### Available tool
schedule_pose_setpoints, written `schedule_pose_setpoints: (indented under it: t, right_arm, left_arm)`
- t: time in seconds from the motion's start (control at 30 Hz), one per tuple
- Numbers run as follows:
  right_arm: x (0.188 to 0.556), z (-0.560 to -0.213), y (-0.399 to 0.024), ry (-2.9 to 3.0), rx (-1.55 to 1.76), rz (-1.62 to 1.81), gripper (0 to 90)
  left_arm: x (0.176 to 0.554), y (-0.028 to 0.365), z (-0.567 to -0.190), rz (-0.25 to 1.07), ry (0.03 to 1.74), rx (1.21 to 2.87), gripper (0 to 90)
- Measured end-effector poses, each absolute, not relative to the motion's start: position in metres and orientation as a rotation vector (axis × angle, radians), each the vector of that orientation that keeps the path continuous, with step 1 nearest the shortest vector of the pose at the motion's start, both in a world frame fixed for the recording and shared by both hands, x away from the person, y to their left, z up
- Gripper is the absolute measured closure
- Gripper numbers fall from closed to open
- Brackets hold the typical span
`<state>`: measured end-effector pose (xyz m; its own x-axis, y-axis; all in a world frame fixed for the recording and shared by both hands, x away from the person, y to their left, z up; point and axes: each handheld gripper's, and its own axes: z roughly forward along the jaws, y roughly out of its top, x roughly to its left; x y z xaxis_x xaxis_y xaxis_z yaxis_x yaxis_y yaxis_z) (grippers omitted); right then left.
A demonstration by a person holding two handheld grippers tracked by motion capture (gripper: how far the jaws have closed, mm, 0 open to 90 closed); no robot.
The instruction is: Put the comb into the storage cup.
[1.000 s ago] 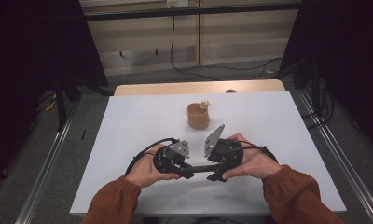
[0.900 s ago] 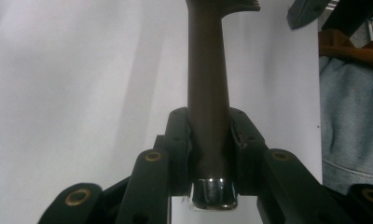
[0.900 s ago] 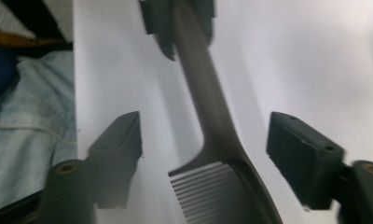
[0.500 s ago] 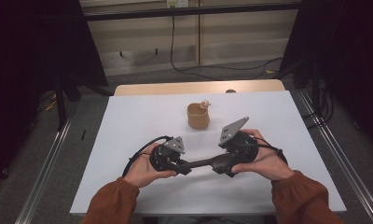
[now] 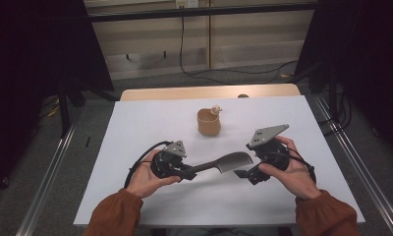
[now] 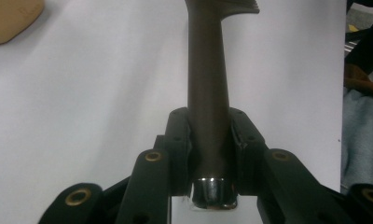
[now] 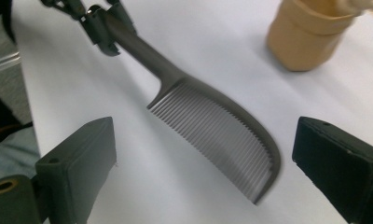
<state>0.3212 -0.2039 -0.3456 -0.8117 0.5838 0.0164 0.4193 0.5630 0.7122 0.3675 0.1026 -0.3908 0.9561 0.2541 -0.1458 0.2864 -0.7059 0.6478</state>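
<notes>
A tan cup (image 5: 209, 123) stands upright on the white table (image 5: 135, 128), toward the far middle of the sheet; something small and pale pokes above its rim at the far right side, too small to tell what it is; in the right gripper view the cup (image 7: 310, 37) sits at the upper right, its contents cut off by the frame edge.

Nearer the person than the cup, and just to its near side, lies the grey comb (image 5: 224, 163); its handle points toward the person's left and its toothed head toward the right, teeth facing the near edge; I cannot tell whether the head rests on the sheet or hangs just above it.

The left gripper (image 5: 177, 169), near and left of the cup, is clamped on the comb's handle; in the left gripper view the two black jaws press on either side of the dark handle (image 6: 208, 107), the shiny butt end sitting between them at the base.

The right gripper (image 5: 246, 173), near and right of the cup, has just been opening its jaws; they now stand wide apart, the comb's head (image 7: 222, 135) lying between and beyond them with clear gaps on both sides, neither pad touching it.
</notes>
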Motion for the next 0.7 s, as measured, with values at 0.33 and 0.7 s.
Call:
schedule_pose_setpoints:
  t: [0.33, 0.7]
  right_arm:
    - [0.314, -0.358, -0.216, 2.493, 0.939, 1.122, 7.4]
    - [0.307, -0.375, -0.220, 2.412, 1.018, 1.251, 7.9]
  left_arm:
    - [0.367, 0.117, -0.393, -0.020, 0.451, 2.328, 72.2]
    - [0.364, 0.128, -0.388, 0.025, 0.496, 2.195, 72.2]
